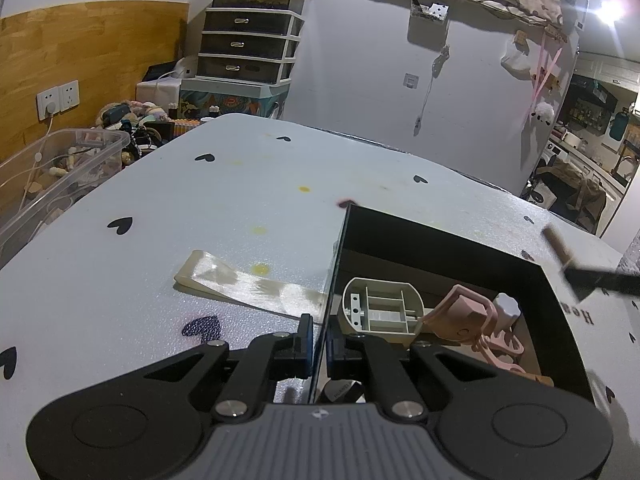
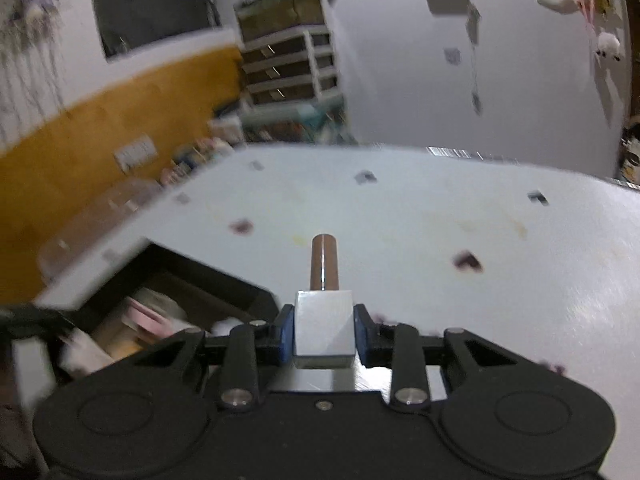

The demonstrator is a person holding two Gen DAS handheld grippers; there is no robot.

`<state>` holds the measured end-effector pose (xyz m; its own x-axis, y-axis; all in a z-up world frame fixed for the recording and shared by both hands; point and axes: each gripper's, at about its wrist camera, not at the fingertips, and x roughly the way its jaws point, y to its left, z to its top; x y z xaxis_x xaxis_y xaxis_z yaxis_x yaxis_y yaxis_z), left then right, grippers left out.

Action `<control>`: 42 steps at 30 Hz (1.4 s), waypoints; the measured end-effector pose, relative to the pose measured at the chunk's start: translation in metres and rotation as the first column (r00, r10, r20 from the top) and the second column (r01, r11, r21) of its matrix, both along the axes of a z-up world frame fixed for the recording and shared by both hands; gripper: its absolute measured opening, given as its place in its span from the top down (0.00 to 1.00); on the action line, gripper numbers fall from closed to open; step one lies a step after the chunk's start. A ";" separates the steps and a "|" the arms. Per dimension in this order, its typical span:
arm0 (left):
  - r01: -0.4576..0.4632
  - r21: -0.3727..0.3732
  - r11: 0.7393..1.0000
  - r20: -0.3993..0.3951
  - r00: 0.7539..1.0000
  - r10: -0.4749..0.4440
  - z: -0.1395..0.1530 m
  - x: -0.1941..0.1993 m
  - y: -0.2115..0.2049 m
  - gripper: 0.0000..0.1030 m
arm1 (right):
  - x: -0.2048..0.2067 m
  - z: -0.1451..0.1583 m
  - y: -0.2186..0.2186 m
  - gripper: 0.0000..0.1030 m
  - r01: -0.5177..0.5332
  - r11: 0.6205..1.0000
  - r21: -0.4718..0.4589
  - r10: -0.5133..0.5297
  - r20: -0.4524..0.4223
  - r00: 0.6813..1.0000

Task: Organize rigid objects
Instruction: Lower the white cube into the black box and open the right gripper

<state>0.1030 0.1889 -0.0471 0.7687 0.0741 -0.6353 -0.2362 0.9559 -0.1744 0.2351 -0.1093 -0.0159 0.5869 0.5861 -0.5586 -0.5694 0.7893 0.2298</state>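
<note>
left gripper point(image 1: 319, 344): jaws closed on the thin left wall of the open black rectangular box point(image 1: 556, 312), which rests on the white table with black heart marks point(image 1: 160, 200). in the box lie a beige oval plastic shell point(image 1: 380, 310) and a pink plastic piece point(image 1: 472, 316). right gripper point(image 2: 323, 334): jaws clamp a silver square block with a brown cylindrical stem point(image 2: 324, 320), held above the table, just right of the box.
</note>
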 end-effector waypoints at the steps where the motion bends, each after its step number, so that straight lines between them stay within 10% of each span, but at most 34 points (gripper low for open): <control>1: -0.001 0.000 1.000 0.000 1.000 0.001 0.000 0.000 0.000 0.94 | -0.004 0.008 0.001 0.70 -0.015 0.999 0.034 0.014 0.005 1.000; 16: 0.023 -0.005 1.000 0.013 1.000 -0.023 0.001 0.002 0.002 0.94 | -0.027 0.008 0.096 0.70 -0.149 0.902 0.405 0.280 -0.287 0.916; 32: 0.048 -0.012 0.999 0.025 0.999 -0.048 -0.003 0.000 0.006 0.93 | -0.031 -0.027 0.142 0.68 -0.075 0.930 0.359 0.244 -0.452 0.858; 36: 0.048 -0.015 0.999 0.026 0.999 -0.047 -0.003 0.000 0.007 0.93 | -0.030 -0.032 0.142 0.35 -0.028 0.948 0.317 0.192 -0.502 0.843; 42: 0.046 -0.013 0.999 0.025 0.999 -0.045 -0.004 -0.001 0.006 0.93 | -0.033 -0.027 0.132 0.32 -0.021 0.947 0.321 0.189 -0.504 0.843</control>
